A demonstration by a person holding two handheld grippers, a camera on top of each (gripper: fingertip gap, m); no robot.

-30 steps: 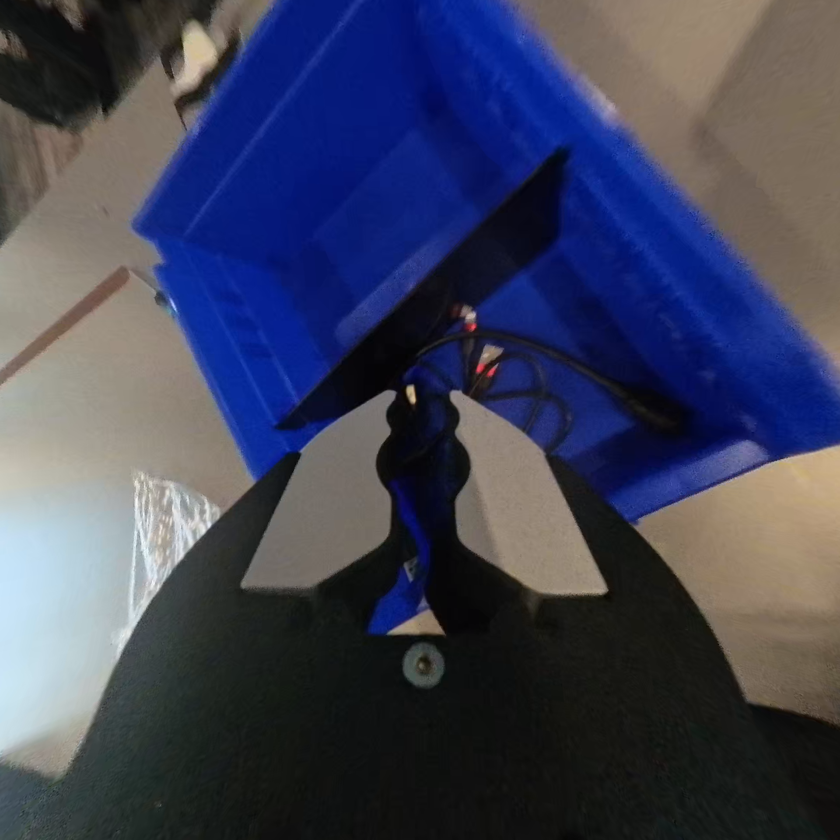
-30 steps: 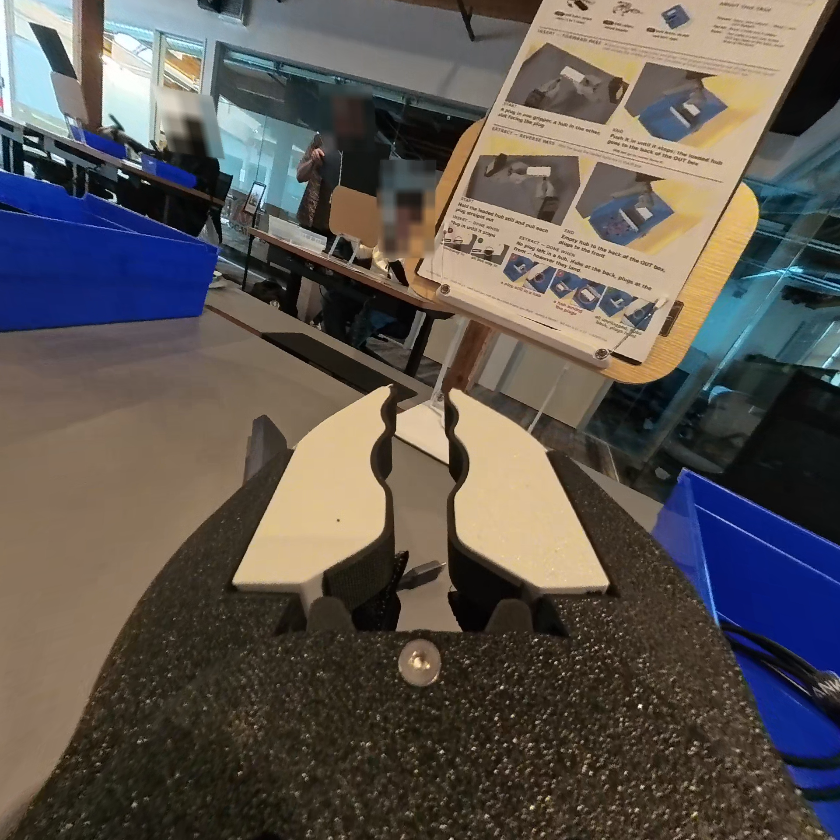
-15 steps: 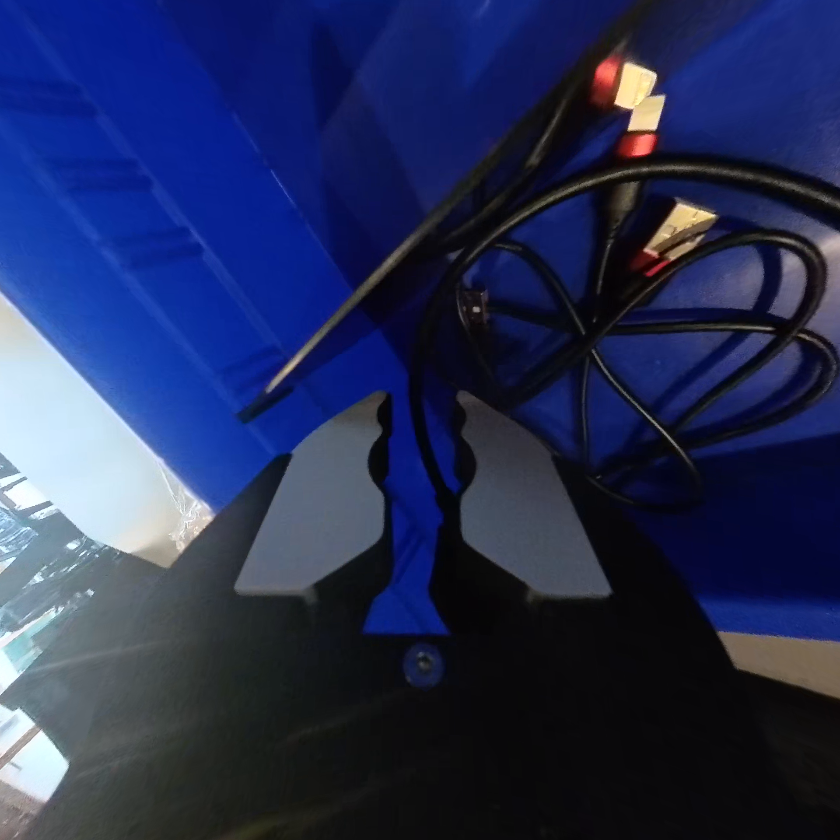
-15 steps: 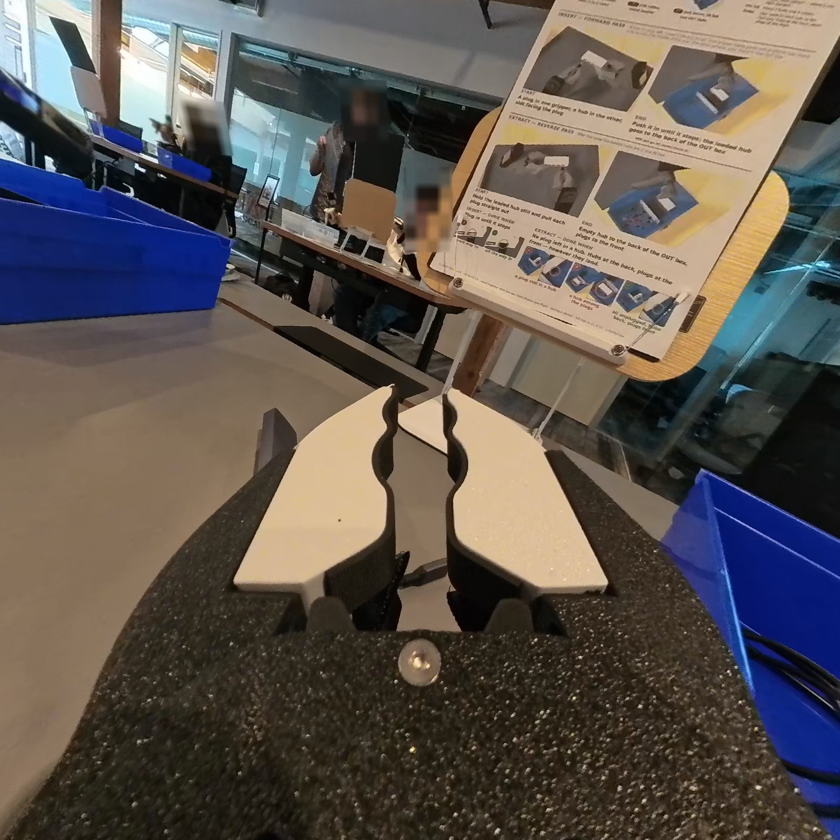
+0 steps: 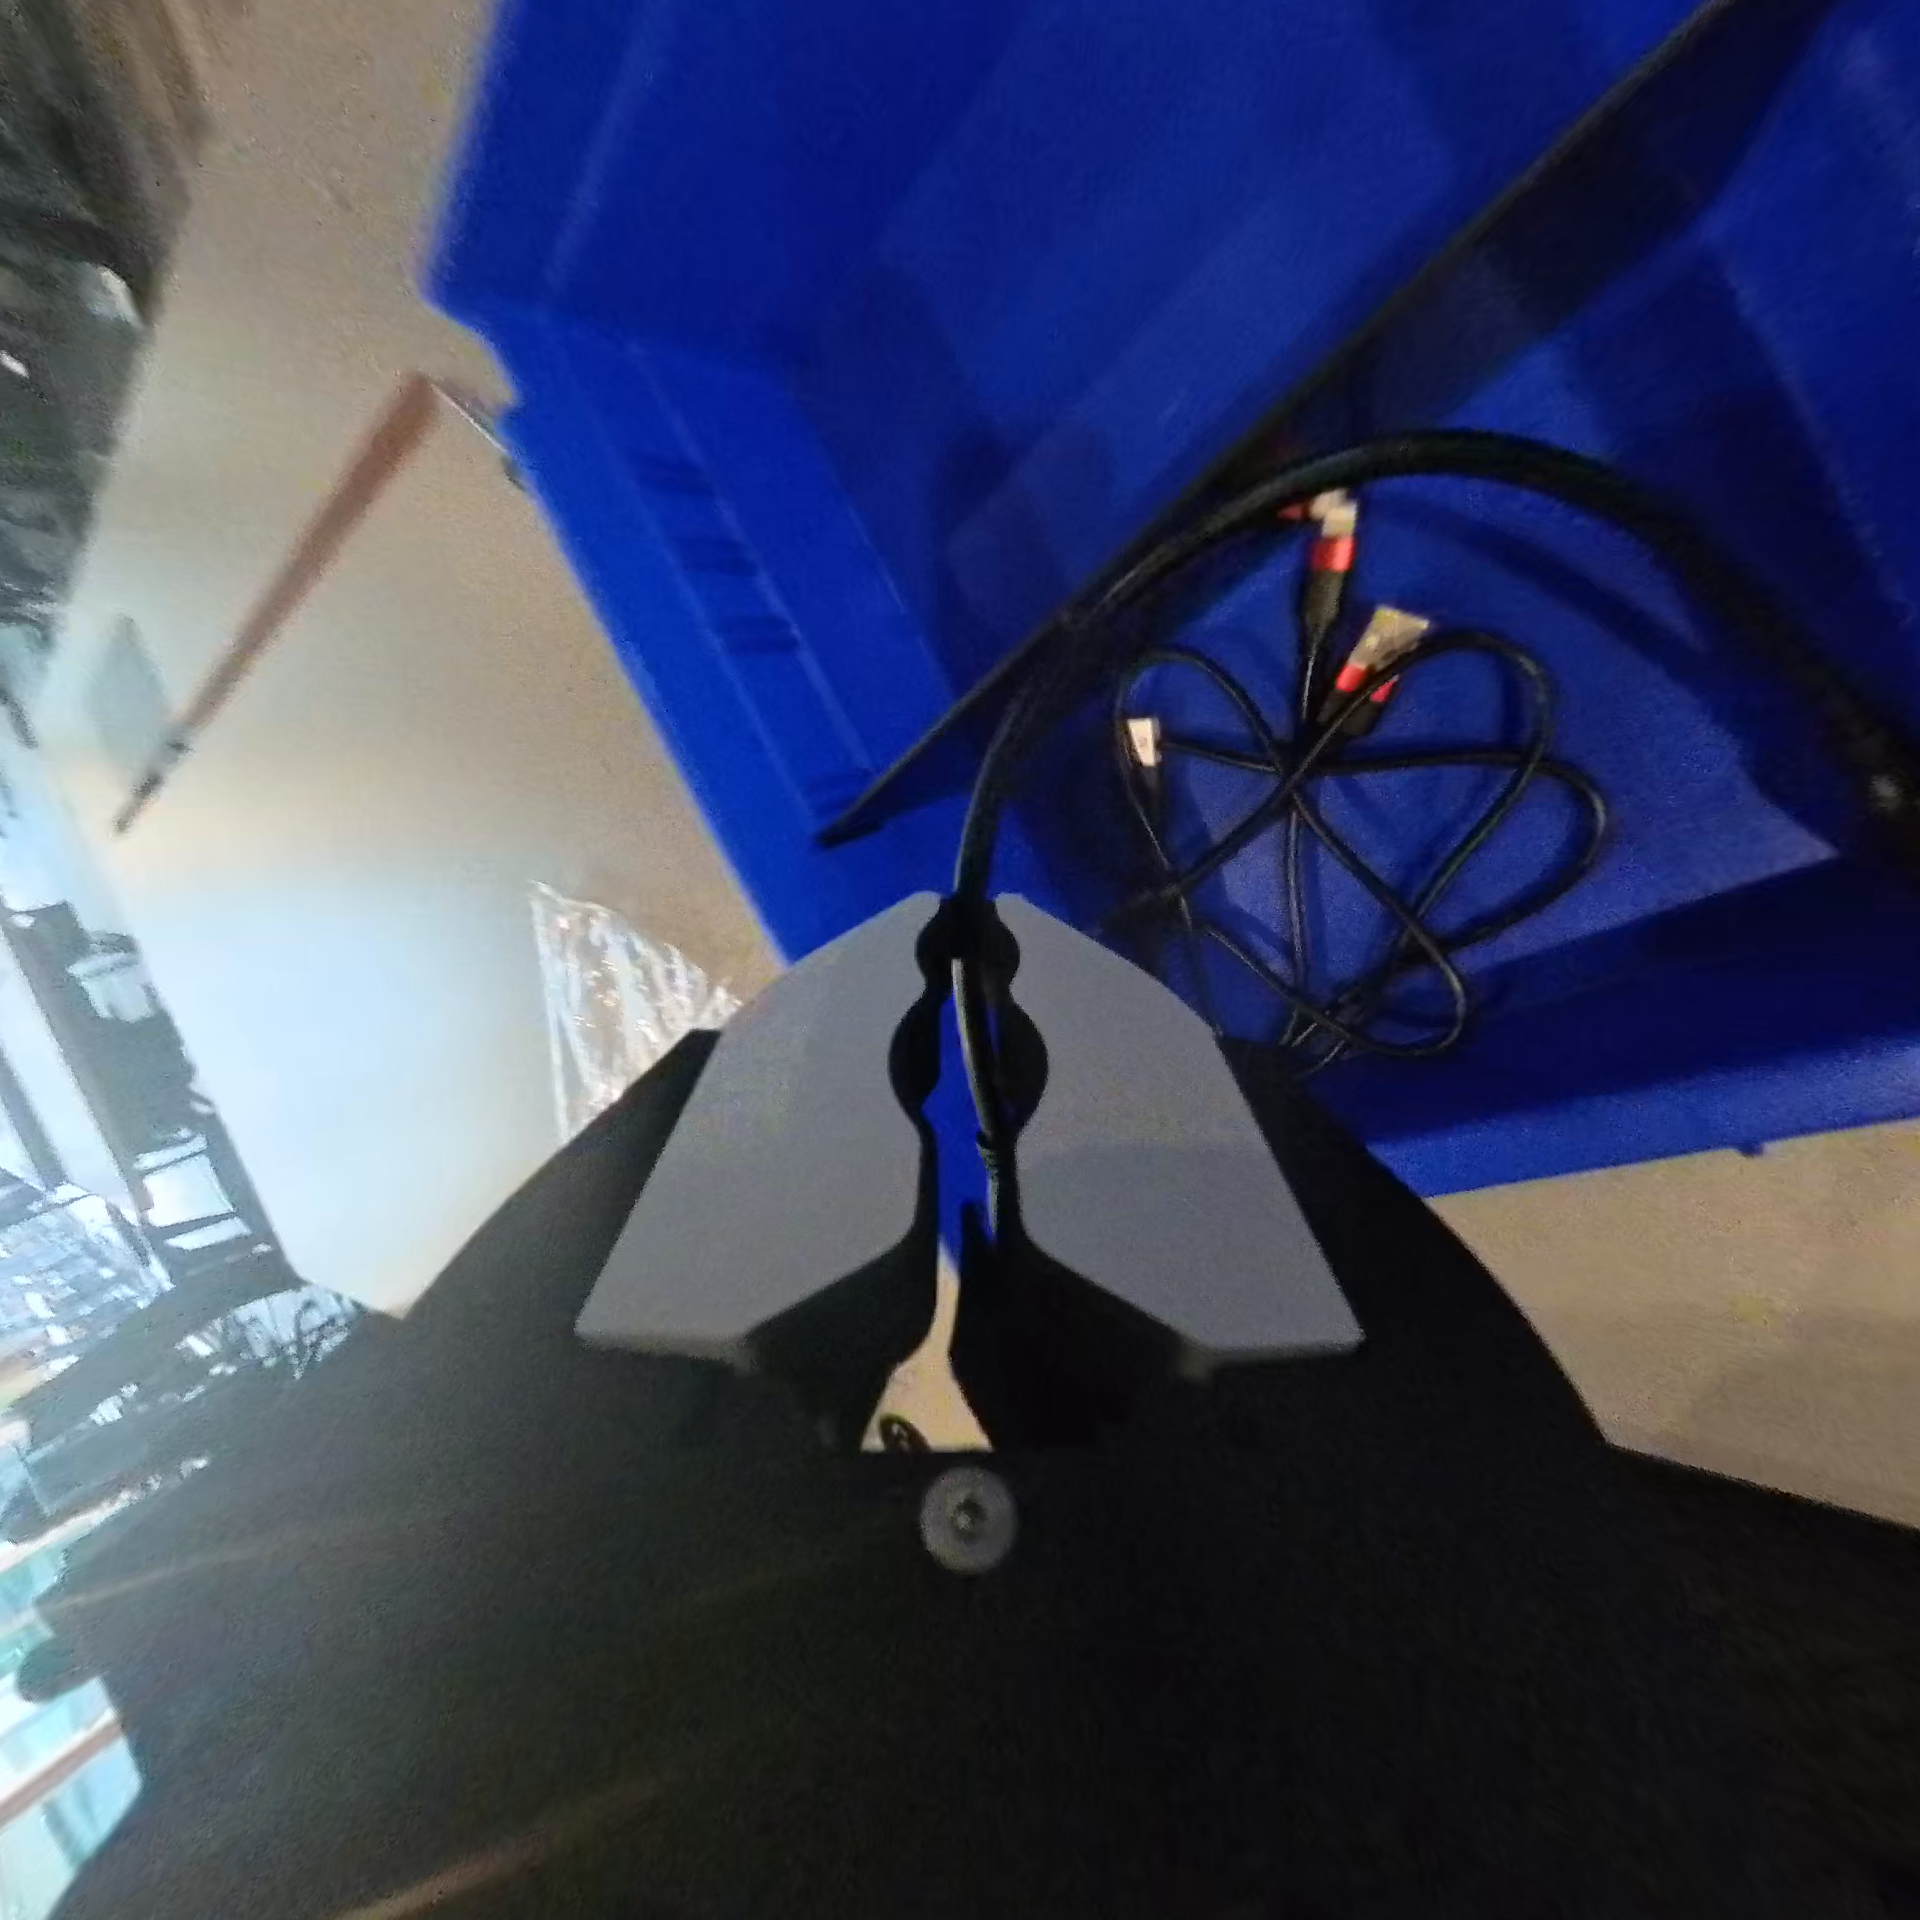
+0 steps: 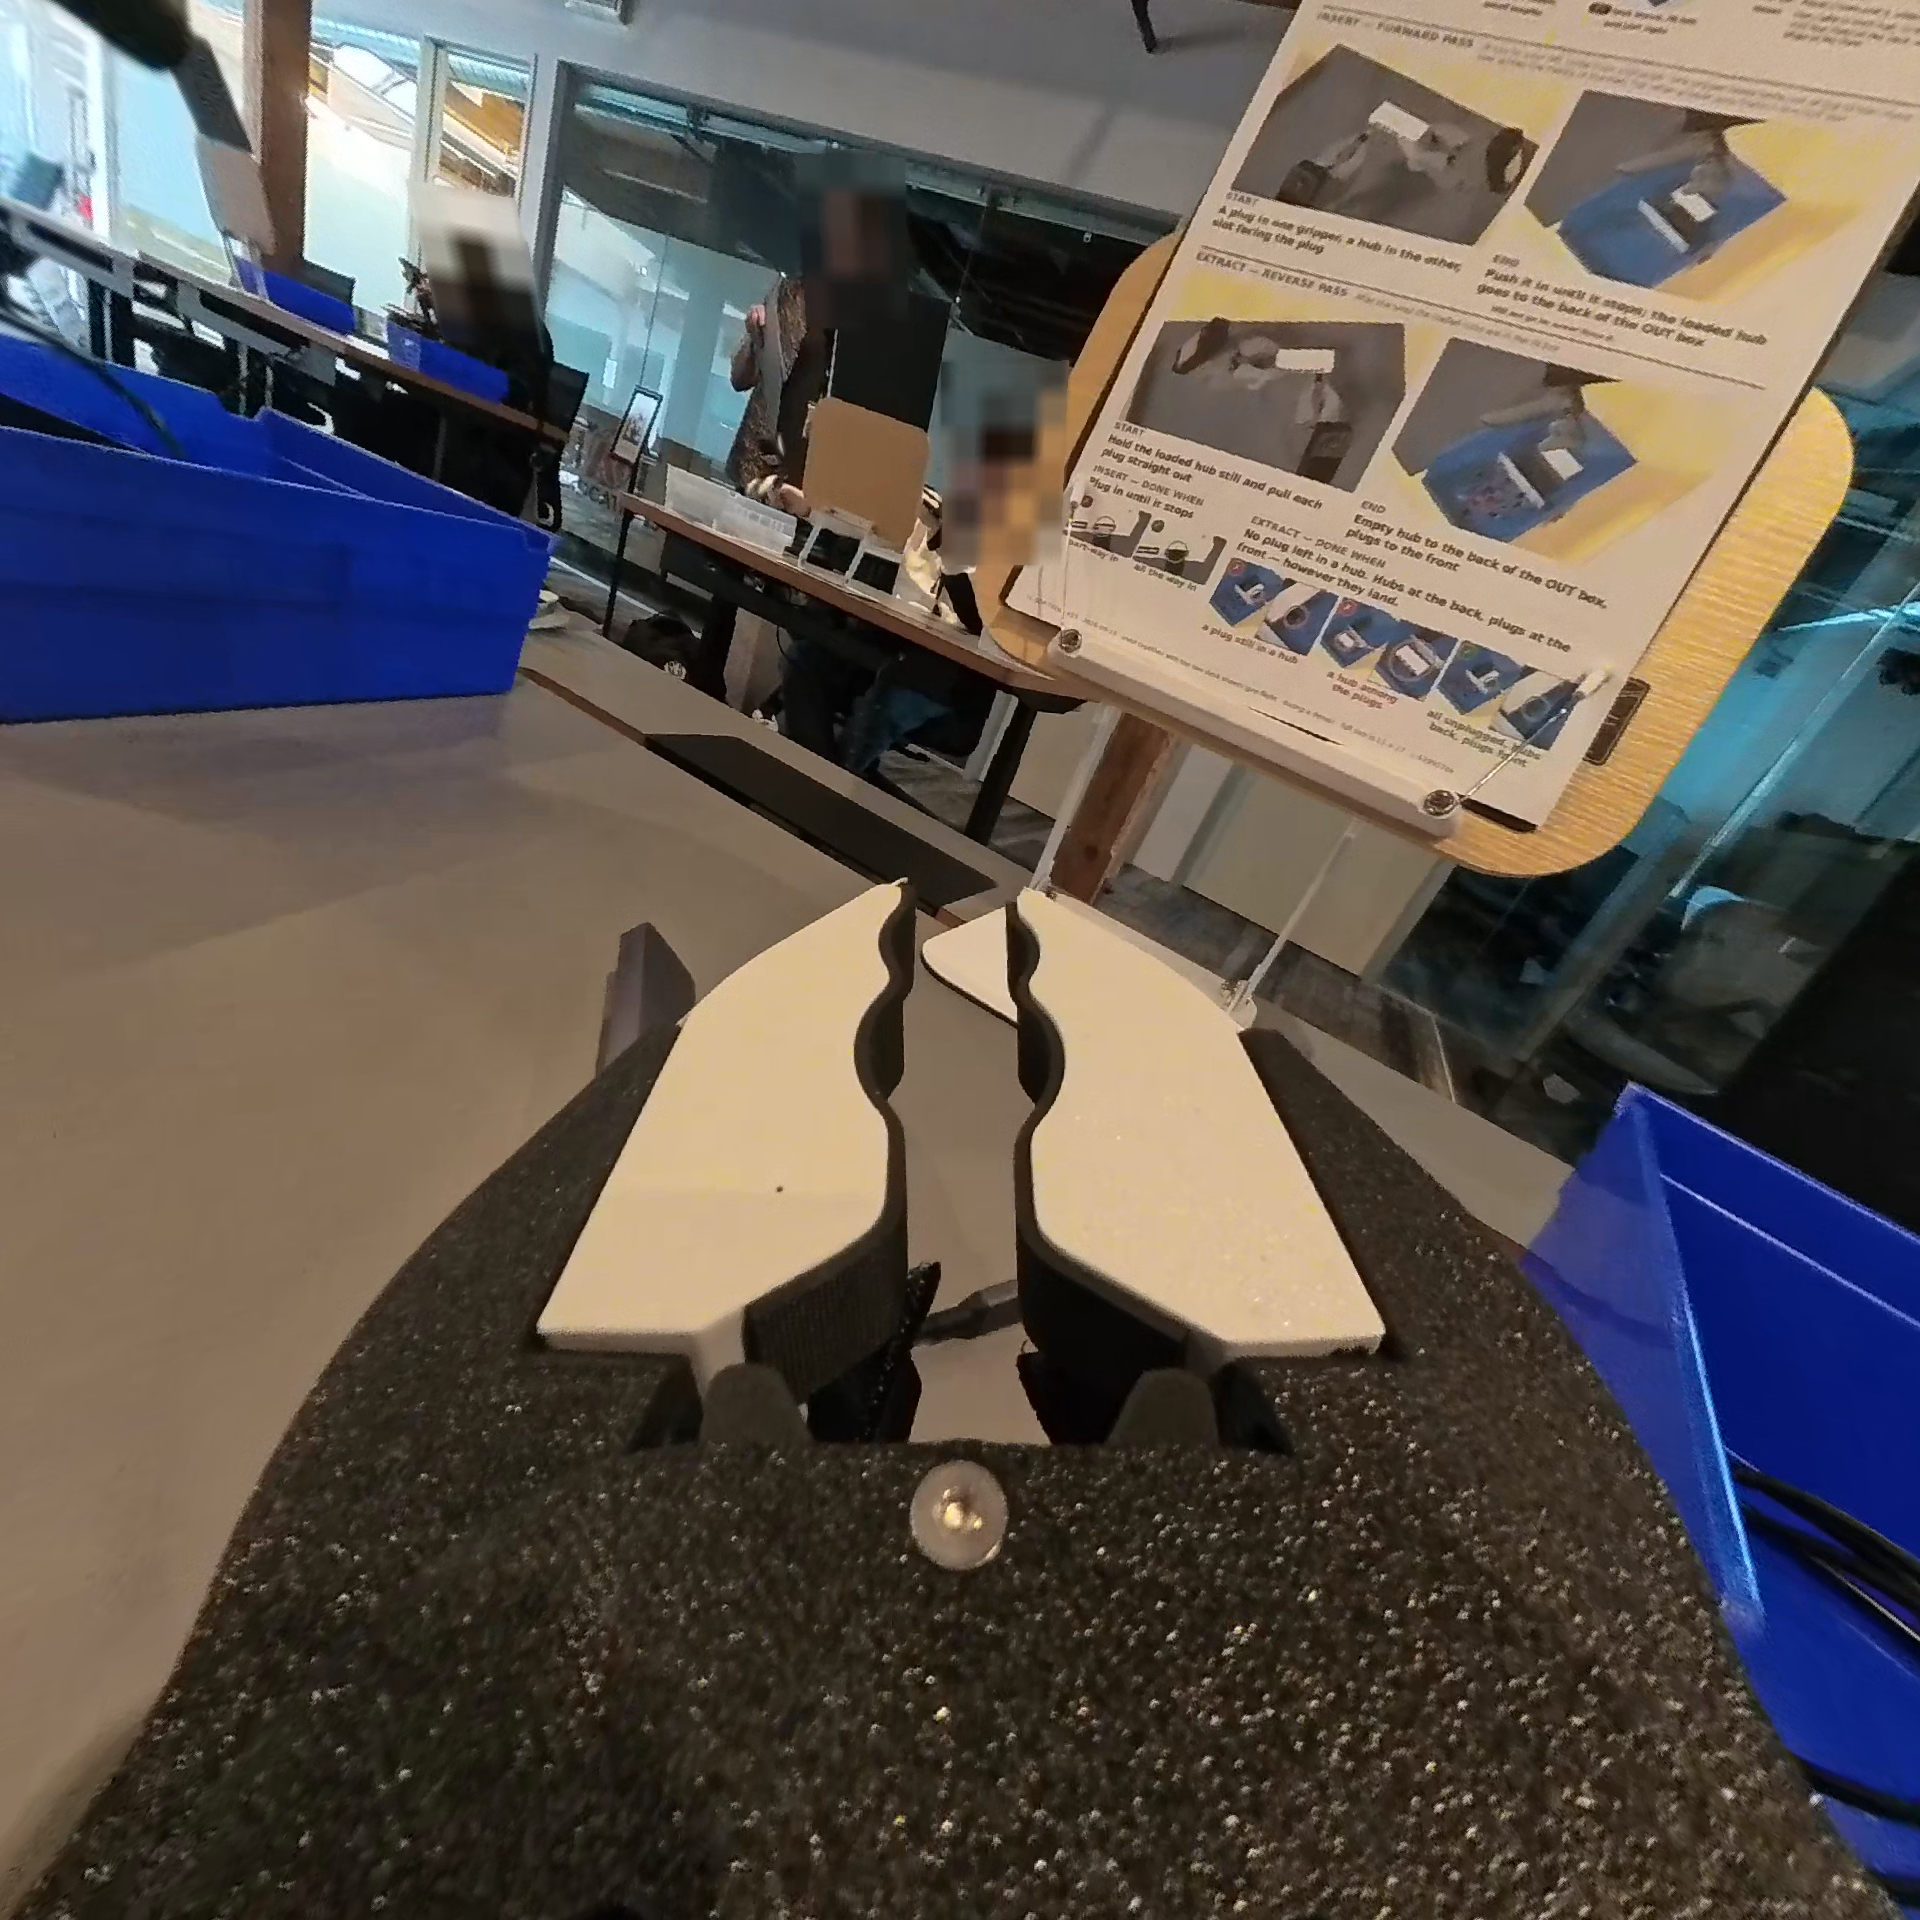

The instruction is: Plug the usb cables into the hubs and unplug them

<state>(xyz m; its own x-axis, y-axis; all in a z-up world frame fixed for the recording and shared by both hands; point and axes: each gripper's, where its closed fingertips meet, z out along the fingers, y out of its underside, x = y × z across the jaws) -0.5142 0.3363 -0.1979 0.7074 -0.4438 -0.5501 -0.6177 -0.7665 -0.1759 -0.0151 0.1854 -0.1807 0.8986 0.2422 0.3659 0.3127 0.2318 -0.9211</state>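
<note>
Left gripper [image 5: 966, 925] pinching black USB cable [image 5: 1039, 665], frame centre | right gripper [image 6: 956, 914] slightly parted, empty | cable limp, light; better gripped by its plug

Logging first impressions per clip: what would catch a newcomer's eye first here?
Probably the big blue bin filling the left wrist view, with tangled black cables and red-collared plugs on its floor. The left gripper is shut on a thick black cable. In the right wrist view, the right gripper is open before a tilted instruction board.
</note>
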